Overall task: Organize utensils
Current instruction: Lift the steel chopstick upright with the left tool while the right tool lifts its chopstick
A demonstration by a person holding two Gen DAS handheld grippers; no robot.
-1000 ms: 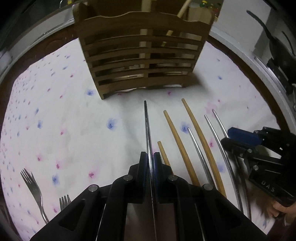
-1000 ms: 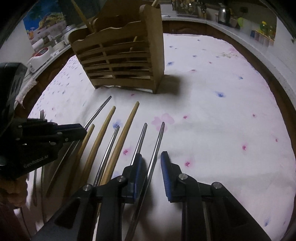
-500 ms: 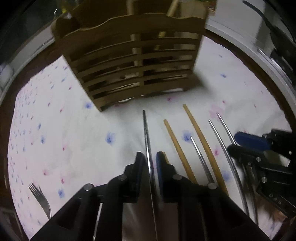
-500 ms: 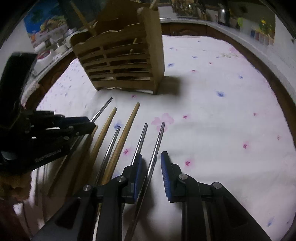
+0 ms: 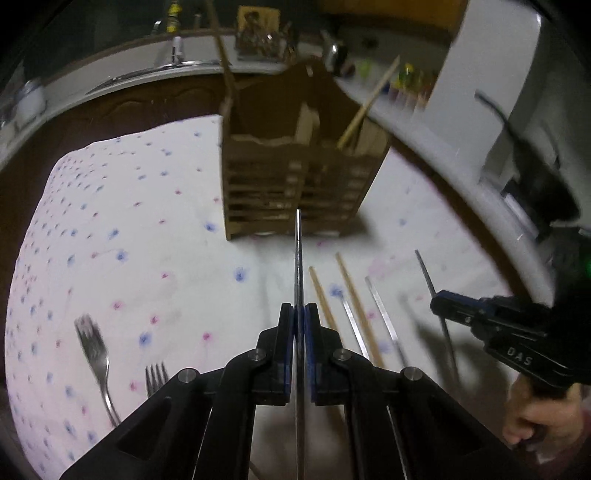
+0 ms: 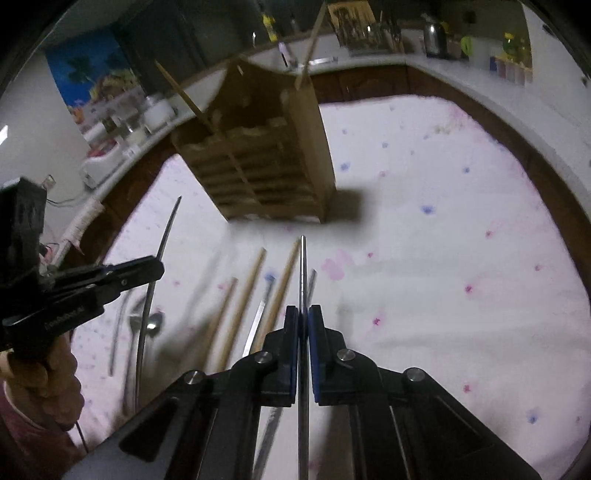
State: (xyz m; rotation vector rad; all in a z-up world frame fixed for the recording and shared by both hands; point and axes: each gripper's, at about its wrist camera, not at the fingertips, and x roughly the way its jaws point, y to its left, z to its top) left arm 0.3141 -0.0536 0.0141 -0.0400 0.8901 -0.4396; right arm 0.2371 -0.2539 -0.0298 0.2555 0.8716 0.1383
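My left gripper [image 5: 299, 314] is shut on a metal chopstick [image 5: 298, 254], held above the cloth and pointing at the wooden slatted utensil holder [image 5: 295, 184]. My right gripper [image 6: 303, 315] is shut on another metal chopstick [image 6: 303, 269], also lifted. The holder [image 6: 266, 173] has wooden chopsticks standing in it. Several wooden chopsticks [image 5: 354, 295] and metal chopsticks [image 5: 384, 314] lie on the cloth between the grippers. Each gripper shows in the other's view: the right one in the left wrist view [image 5: 439, 304], the left one in the right wrist view [image 6: 155, 267].
Two forks [image 5: 94, 354] lie on the floral tablecloth [image 5: 129, 229] at the left. A spoon [image 6: 147, 328] lies near the left gripper. A kitchen counter with bottles and a kettle [image 6: 436, 33] runs behind the table.
Both grippers have risen from the cloth. The right gripper has closed on a metal chopstick and lifted it. The left has lifted its chopstick higher, facing the holder.
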